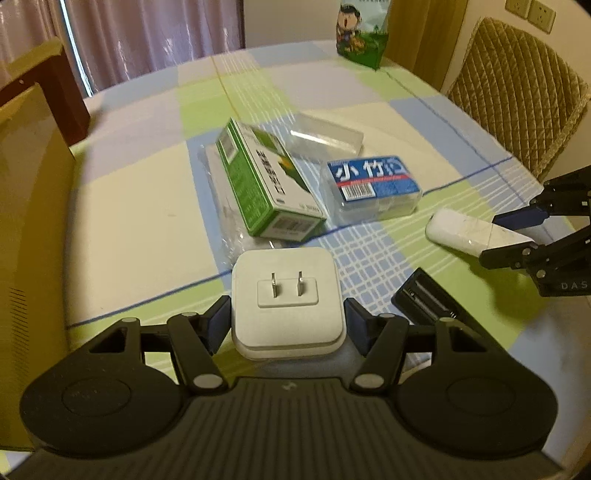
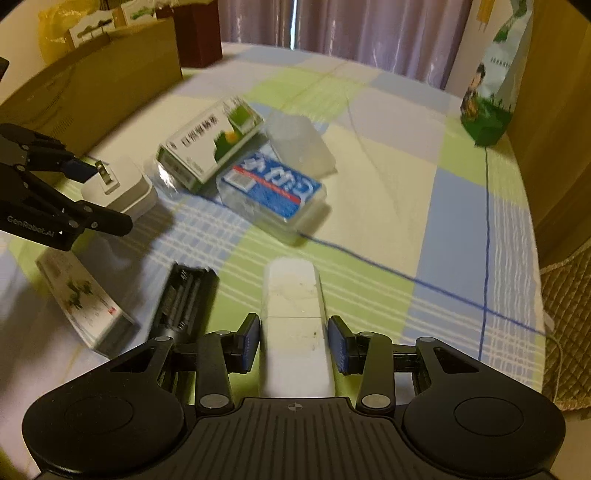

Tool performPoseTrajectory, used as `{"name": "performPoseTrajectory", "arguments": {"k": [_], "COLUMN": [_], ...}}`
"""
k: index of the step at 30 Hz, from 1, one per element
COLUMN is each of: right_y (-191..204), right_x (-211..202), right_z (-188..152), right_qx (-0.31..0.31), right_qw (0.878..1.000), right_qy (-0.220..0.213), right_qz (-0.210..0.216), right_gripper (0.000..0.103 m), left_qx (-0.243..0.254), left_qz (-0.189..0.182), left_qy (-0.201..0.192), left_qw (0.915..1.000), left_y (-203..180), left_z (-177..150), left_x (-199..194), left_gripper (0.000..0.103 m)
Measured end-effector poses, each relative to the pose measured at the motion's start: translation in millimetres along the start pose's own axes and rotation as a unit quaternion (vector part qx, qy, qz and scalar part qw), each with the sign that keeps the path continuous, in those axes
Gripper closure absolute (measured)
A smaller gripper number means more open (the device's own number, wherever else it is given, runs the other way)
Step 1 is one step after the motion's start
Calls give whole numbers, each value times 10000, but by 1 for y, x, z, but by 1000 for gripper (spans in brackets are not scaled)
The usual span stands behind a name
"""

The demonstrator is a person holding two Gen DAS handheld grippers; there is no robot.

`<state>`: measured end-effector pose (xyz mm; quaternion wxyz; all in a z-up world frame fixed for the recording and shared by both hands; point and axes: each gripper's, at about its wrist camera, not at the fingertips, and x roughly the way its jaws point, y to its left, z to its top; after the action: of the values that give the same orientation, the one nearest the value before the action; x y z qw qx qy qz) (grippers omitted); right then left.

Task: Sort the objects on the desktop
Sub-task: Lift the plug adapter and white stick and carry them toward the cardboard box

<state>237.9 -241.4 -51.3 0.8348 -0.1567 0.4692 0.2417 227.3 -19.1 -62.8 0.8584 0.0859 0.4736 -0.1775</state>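
My left gripper (image 1: 288,325) is shut on a white two-prong power adapter (image 1: 286,295), prongs facing away; the right wrist view shows this gripper (image 2: 101,195) and adapter (image 2: 122,188) at the far left. My right gripper (image 2: 295,339) is shut on a white oblong bar (image 2: 293,295) that points forward over the cloth. The left wrist view has the right gripper (image 1: 513,238) with the bar (image 1: 465,230) at its right edge. Mid-table lie a green and white carton (image 1: 266,184), a clear box with a blue label (image 1: 373,188) and a clear plastic lid (image 1: 325,136).
A black open battery holder (image 2: 184,299) and a white illustrated booklet box (image 2: 85,302) lie near the front. A checked cloth (image 1: 129,221) covers the table. A snack bag (image 1: 362,33) stands at the back, a cushioned chair (image 1: 517,99) on the right, a cardboard box (image 1: 29,221) on the left.
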Motion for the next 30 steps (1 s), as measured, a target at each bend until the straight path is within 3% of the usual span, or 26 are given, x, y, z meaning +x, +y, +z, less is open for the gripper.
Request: {"name": "performPoseTrajectory", "arguments": {"k": [5, 17, 30], "right_y": [11, 16, 19], "right_x": [-6, 19, 35], "right_z": [5, -5, 17], "right_qx": [-53, -433, -935], "right_qw": [10000, 9974, 9867], "right_qy": [-31, 575, 1332], "right_qz": [-24, -60, 59], "right_gripper": [64, 64, 64], "left_qx": [-31, -134, -277], "left_qz": [19, -25, -101], "left_qy": [-109, -133, -279], "left_qw": [9999, 9998, 9992], "left_y": [3, 8, 11], "left_z": [-2, -14, -13], "left_x": [-15, -26, -32], "left_gripper": [43, 43, 43]}}
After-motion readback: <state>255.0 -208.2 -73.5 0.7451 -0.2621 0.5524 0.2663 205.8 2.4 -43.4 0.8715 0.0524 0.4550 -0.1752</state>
